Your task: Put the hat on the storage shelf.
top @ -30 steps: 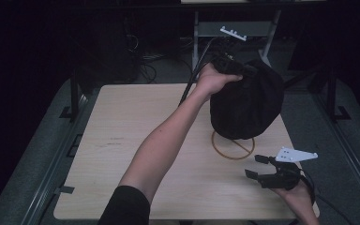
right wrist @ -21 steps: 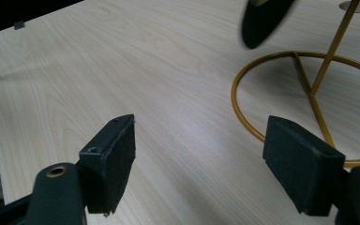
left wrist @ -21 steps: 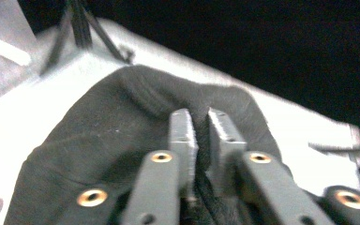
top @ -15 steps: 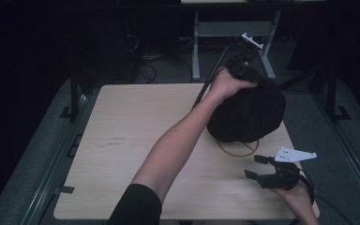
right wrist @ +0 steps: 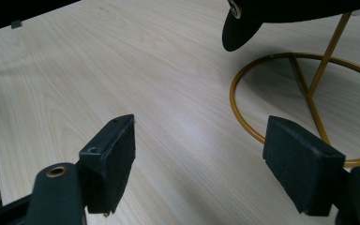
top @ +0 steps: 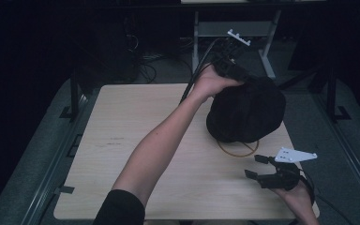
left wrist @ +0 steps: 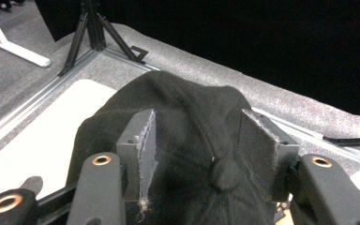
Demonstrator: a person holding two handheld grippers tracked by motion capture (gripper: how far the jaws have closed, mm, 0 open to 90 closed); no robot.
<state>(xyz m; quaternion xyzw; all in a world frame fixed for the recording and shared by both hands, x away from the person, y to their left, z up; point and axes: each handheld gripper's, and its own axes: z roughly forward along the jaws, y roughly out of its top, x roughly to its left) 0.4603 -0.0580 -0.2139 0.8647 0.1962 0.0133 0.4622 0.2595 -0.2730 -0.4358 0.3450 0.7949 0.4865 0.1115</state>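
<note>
Sitting soft and round on a thin gold wire stand (right wrist: 309, 84): black cloth cap (top: 246, 115), under wide-open left gripper (left wrist: 197, 145). Right gripper (right wrist: 201, 164) wide open, empty, over smooth pale wood table (top: 136, 140).

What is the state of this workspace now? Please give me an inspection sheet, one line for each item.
Surface: light wooden table, a faint dark mark on its left part.
Job's things: black cap resting on a gold wire stand with a ring base.
Clutter: nothing seen.
Grippers: left claw open, jaws on either side of the cap's crown, near its top button; right claw open, holding nothing, above the table near the stand.
Cables: black cable trails from the left claw off the far edge.
Surroundings: grey floor, metal frame, dark background.
</note>
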